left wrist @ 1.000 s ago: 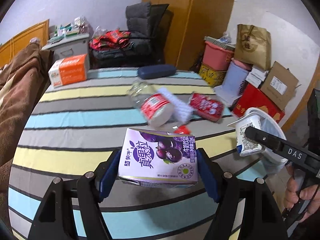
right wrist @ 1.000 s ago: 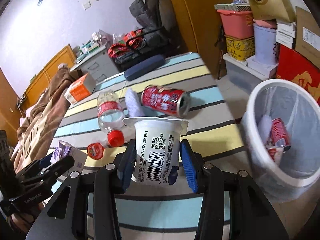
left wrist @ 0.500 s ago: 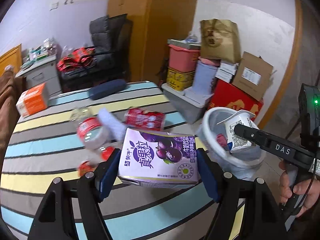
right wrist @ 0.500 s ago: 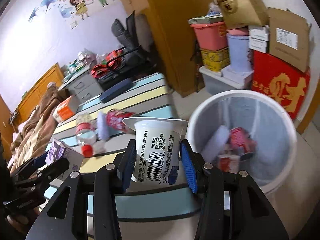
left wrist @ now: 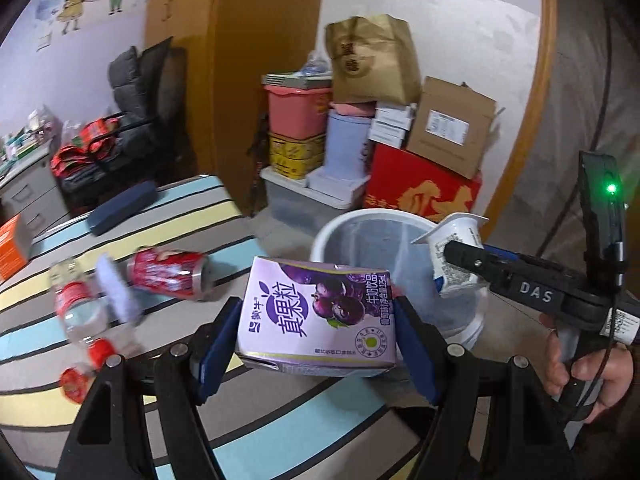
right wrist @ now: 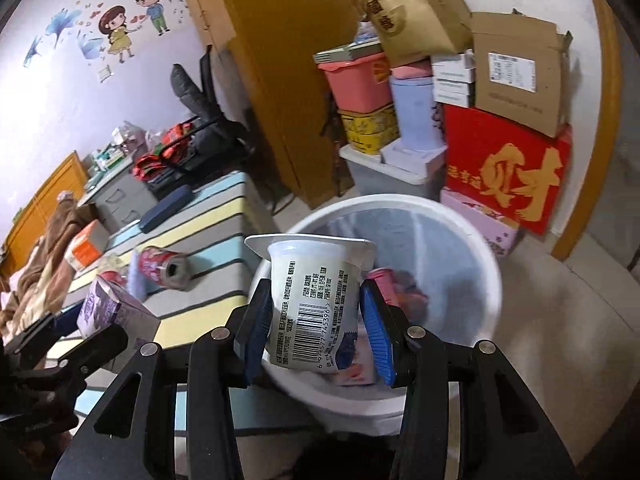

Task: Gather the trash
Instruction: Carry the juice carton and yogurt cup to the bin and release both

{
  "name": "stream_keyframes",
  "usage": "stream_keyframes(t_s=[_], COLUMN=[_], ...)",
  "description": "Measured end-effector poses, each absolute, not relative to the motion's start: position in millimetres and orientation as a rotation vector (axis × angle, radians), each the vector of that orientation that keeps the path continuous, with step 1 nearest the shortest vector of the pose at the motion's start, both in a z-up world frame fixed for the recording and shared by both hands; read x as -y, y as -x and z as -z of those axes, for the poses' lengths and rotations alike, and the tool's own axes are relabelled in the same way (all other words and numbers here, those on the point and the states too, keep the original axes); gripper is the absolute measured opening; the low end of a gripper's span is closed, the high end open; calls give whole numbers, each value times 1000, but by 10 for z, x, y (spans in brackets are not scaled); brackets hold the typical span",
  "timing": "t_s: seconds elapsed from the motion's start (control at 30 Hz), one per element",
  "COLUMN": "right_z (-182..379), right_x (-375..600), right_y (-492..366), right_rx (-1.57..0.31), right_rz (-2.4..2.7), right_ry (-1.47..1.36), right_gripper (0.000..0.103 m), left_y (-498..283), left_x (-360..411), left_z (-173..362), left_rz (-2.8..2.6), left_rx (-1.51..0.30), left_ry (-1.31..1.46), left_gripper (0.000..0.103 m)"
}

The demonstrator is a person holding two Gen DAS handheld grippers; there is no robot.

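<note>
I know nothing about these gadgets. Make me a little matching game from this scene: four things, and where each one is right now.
Things:
1. purple drink carton
2. white yogurt cup
3. red can
4. dark blue case

Places:
A. lying on its side on the striped bed
B. clamped in the right gripper, over the white bin
C. clamped in the left gripper
D. at the far end of the bed

Pairs: 1-C, 2-B, 3-A, 4-D

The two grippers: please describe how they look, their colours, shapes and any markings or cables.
Both grippers are black, angular frames with silver bolts and blue ribbed pads. The left gripper shows this. The right gripper looks the same; in the left view its side bears white letters "DAS", a green light, a label with print and a thin black cable.
</note>
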State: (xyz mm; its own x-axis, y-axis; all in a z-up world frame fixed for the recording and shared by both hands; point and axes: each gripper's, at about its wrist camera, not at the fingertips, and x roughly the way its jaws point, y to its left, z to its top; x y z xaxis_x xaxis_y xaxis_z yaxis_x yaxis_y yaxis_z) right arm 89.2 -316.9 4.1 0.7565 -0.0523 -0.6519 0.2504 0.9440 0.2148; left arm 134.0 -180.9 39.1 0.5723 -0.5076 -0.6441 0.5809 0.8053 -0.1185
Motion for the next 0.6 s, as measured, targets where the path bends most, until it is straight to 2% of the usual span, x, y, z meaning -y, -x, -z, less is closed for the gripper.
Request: stream_keyframes(t_s=[0.6], right_z=[307], right_x=[3715], right_y=[-1040], right_rx=[-840], right_rz=[201], right_ry=[-314], right_gripper=[46], left_y=[-1501], left_x=[2705], left_z=[-70], left_rz=[764], left_rx=[-822], left_ry=[-157], left_gripper=[76])
